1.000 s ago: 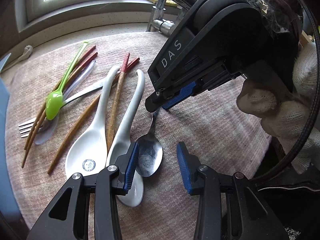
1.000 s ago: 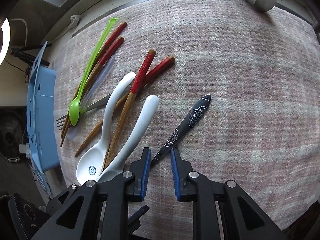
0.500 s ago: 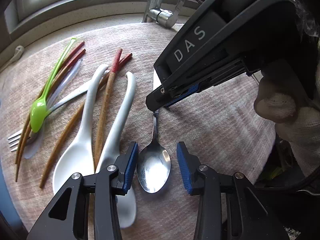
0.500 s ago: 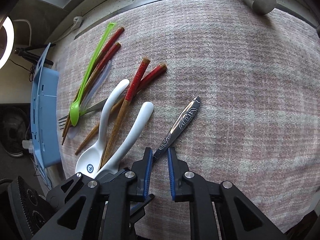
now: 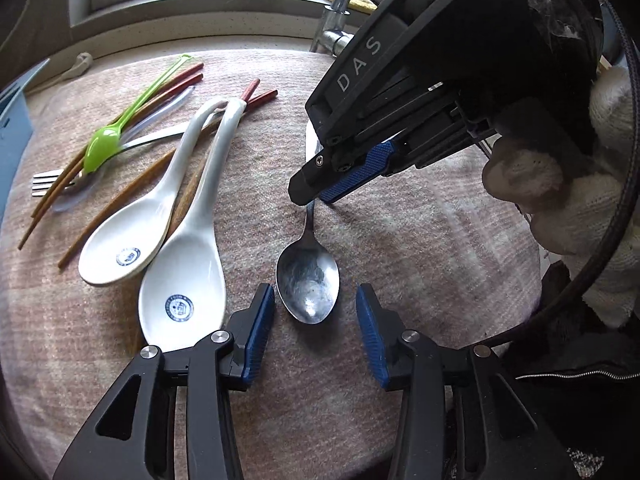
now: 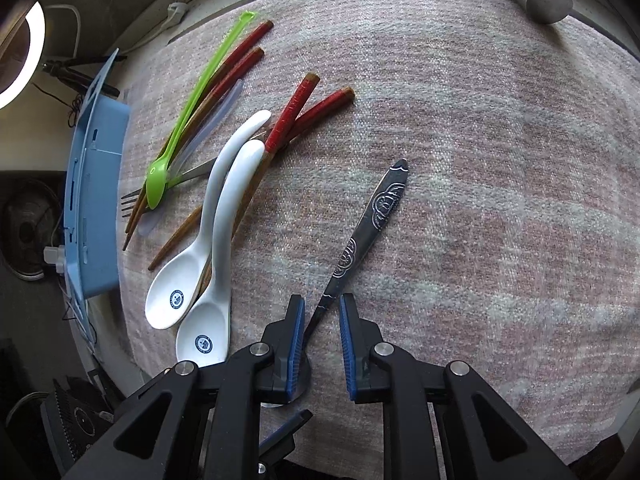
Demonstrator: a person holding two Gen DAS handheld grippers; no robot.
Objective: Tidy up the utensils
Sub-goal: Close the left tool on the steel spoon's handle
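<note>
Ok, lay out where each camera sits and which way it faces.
Left wrist: on the left gripper, tilted down at the metal spoon on the cloth; shows its own fingers, the right gripper and a gloved hand.
Right wrist: on the right gripper, facing down along that spoon's handle; only its own fingers show.
Shared: metal spoon, white spoons, green spoon.

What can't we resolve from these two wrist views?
- Metal spoon: upper handle hidden behind the right gripper in the left wrist view.
- Same spoon's bowel end: hidden under the fingers in the right wrist view, so pad contact cannot be told.
- Fork: mostly buried under the green spoon and chopsticks.
- Blue tray: contents hidden by its wall.
</note>
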